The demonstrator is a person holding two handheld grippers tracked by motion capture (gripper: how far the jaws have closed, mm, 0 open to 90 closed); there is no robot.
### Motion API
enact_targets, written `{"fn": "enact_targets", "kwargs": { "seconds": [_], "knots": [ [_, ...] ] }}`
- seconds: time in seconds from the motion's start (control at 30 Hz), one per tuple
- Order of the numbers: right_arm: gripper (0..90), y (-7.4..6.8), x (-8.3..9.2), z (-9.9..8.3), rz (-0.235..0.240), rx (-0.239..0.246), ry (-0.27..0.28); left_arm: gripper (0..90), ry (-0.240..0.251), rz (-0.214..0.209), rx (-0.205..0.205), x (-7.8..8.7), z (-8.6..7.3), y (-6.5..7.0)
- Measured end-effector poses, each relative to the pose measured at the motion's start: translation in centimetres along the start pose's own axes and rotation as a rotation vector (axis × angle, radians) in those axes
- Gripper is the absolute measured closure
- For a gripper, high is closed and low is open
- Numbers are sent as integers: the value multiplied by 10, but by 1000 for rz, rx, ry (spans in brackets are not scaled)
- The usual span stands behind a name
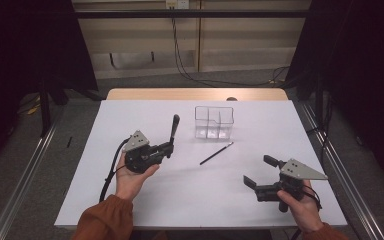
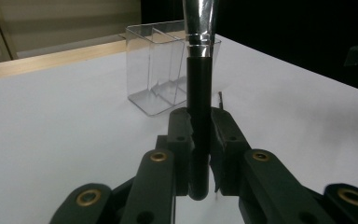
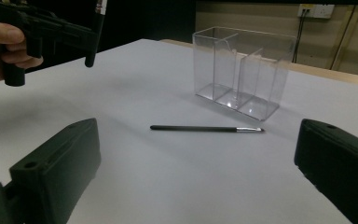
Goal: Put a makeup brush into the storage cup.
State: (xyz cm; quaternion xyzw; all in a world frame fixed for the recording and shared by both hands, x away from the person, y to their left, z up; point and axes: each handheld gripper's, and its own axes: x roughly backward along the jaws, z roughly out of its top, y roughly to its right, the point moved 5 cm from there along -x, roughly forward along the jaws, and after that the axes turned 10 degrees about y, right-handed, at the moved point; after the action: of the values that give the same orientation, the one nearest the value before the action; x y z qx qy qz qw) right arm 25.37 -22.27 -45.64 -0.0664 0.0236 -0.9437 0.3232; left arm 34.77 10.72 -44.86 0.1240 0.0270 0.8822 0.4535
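The left gripper (image 1: 169,148) clamps the thick brush (image 1: 173,131) – not yet in the clear organizer (image 1: 214,121); the right gripper (image 1: 262,171) gapes empty, the thin brush (image 1: 216,153) waits on the table.

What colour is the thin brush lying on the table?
Black, with a small silver band near its tip; the thin brush shows best in the right gripper view.

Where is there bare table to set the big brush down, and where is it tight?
Bare: the white table left of the clear organizer, and the near middle between the left gripper, shut on the big brush, and the open right gripper. Tight: just before the organizer, where the thin brush lies.
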Motion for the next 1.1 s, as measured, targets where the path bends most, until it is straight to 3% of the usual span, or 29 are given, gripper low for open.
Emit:
{"fn": "enact_targets", "kwargs": {
  "seconds": [0.03, 0.57, 0.73, 0.9, 1.1],
  "knots": [
    [0, -3, -4, 2, 26, -8, -6, 797, -1, -9, -5, -2, 0, 3],
    [0, -21, -49, 19, 128, 25, -17, 797, 1, -62, -14, -11, 2, 22],
    [0, -25, -56, 24, 139, 26, -1, 797, 4, -67, -21, -11, 3, 26],
    [0, -35, -61, 27, 186, 38, 27, 797, 14, -87, -24, -12, 3, 32],
    [0, -41, -69, 31, 215, 8, 31, 796, 8, -103, -31, -15, 1, 37]
  ]
}}
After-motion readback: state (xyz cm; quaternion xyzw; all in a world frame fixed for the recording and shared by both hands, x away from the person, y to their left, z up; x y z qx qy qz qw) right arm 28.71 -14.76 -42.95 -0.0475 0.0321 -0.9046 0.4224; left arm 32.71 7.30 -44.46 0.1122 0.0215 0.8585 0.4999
